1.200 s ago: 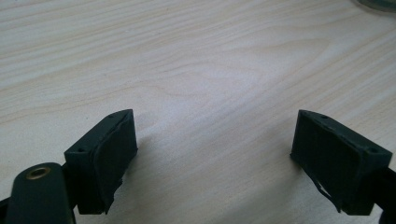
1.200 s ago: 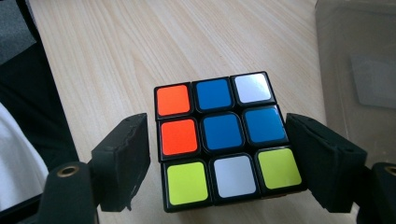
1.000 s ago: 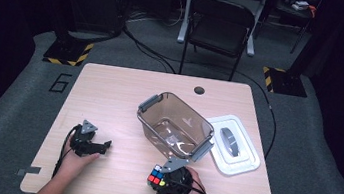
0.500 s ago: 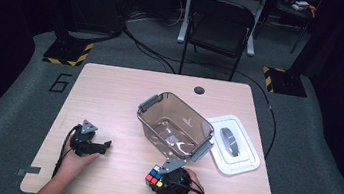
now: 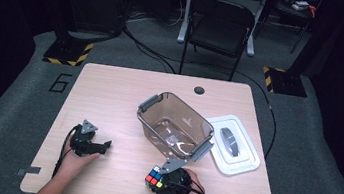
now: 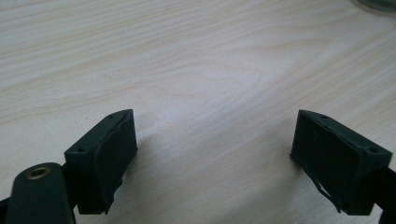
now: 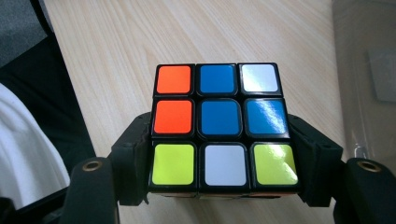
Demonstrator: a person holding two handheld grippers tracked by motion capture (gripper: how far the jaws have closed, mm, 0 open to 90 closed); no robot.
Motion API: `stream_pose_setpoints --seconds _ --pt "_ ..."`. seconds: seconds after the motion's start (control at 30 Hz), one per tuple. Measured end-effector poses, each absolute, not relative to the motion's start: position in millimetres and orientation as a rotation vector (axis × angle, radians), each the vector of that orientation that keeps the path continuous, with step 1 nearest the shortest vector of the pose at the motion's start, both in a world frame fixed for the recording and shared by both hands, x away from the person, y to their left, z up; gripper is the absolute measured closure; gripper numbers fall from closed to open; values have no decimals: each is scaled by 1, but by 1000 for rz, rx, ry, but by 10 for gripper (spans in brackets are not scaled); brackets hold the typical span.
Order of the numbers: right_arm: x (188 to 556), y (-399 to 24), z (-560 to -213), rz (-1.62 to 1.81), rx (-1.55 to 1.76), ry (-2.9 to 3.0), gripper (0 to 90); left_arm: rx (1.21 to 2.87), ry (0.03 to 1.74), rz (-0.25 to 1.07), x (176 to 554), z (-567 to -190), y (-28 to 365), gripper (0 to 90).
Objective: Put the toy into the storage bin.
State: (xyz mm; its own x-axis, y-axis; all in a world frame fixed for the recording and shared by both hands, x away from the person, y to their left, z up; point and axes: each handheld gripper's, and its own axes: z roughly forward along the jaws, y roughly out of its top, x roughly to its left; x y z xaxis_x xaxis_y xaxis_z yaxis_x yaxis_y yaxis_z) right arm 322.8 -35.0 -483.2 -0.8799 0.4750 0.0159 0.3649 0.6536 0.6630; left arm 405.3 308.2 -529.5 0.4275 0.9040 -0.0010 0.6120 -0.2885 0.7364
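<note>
A scrambled Rubik's cube [image 5: 153,177] sits near the table's front edge, right of centre. My right gripper [image 5: 155,182] is shut on it. Its jaws have just closed in, and both pads now press the cube's sides. In the right gripper view the cube [image 7: 219,123] shows orange, blue, white and yellow stickers, with the right gripper [image 7: 219,156] clamped around its lower rows. My left gripper [image 5: 104,145] rests on the table at the front left, open. In the left gripper view the left gripper [image 6: 215,149] has only bare wood between its pads.
A clear brown plastic bin [image 5: 152,122] with grey latches stands at the table's middle, just behind the cube. Its white lid [image 5: 248,155] lies to the right. A folding chair [image 5: 220,22] stands beyond the far edge of the wooden table [image 5: 110,94].
</note>
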Motion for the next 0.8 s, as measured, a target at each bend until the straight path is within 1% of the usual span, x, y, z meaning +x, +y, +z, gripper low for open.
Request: stream_pose_setpoints --seconds 0.47,0.8 --pt "320 -39 -464 1057 719 2723 332 2012 1275 559 405 -530 308 140" --pt "317 -38 -439 1056 696 2730 333 2011 1276 555 405 -530 308 139"
